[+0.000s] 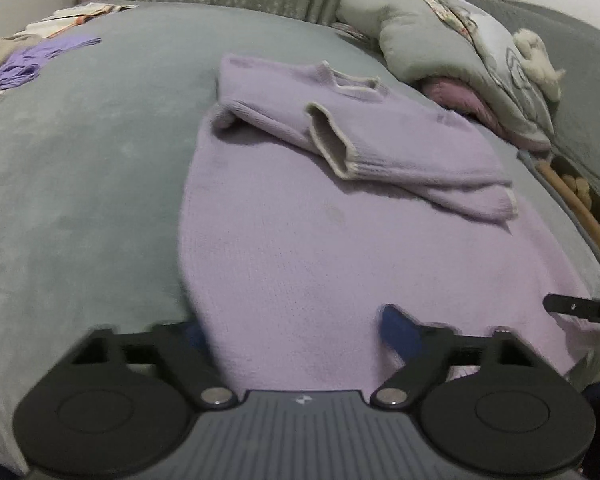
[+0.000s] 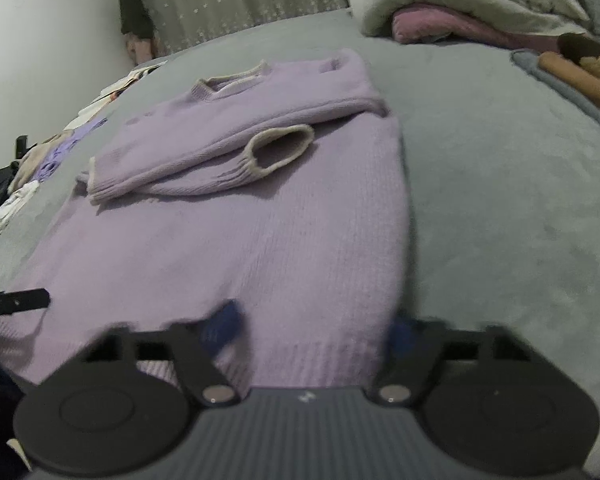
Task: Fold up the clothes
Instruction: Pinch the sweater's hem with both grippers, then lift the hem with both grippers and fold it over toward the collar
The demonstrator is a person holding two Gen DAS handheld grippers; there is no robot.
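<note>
The lilac knit sweater [image 1: 300, 240] lies flat on the grey bed cover [image 1: 80, 200], both sleeves already crossed over the chest below the neckline [image 2: 236, 80] — so the sleeve folds look done. What is left, by my reading, is bringing the hem up over the body and tidying. The left gripper [image 1: 296, 330] straddles the hem's left corner and the right gripper [image 2: 312, 326] the right corner; each has hem fabric between its blue pads, but through the blur I cannot tell whether they pinch — other clothes [image 1: 24, 64] wait at the far side
</note>
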